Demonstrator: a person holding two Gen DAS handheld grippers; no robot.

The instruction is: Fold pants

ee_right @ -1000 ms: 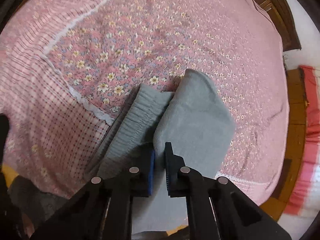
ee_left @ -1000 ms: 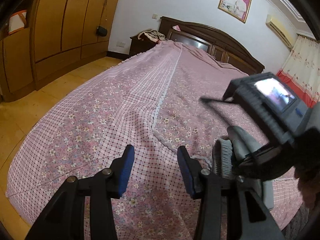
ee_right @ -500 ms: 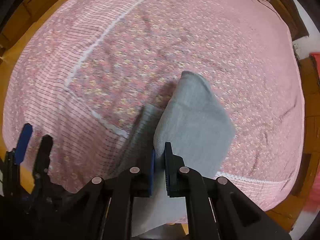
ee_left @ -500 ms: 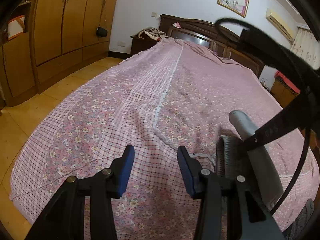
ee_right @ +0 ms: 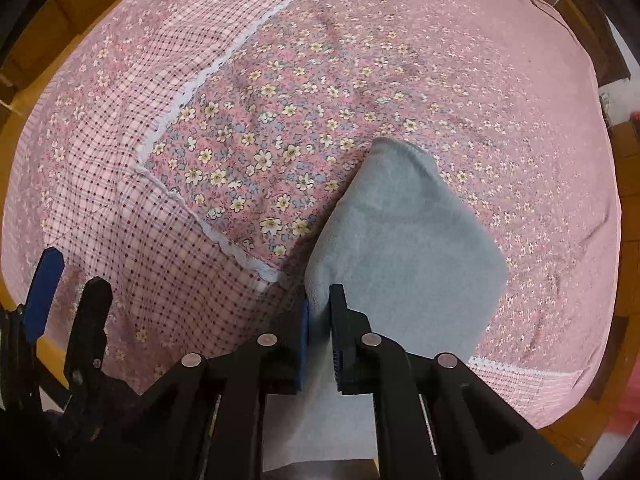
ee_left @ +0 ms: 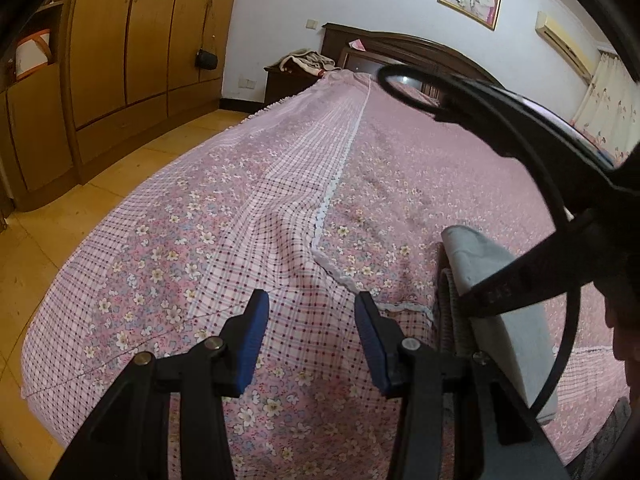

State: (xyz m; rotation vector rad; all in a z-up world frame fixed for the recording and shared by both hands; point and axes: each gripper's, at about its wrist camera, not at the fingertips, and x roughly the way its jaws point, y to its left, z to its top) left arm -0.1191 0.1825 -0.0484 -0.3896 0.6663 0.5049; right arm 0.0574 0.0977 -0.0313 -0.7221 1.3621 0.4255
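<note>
Pants [ee_right: 404, 236] look folded into a compact bundle on the bed [ee_right: 520, 120], right gripper [ee_right: 319, 320] jaws clamped on its 6 o'clock edge, left gripper [ee_left: 312, 344] jaws apart and empty; release and tidying likely remain.

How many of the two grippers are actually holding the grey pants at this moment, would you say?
1. The right gripper is clamped on the grey pants at their near edge; the left gripper is open and empty over the bedspread.
</note>
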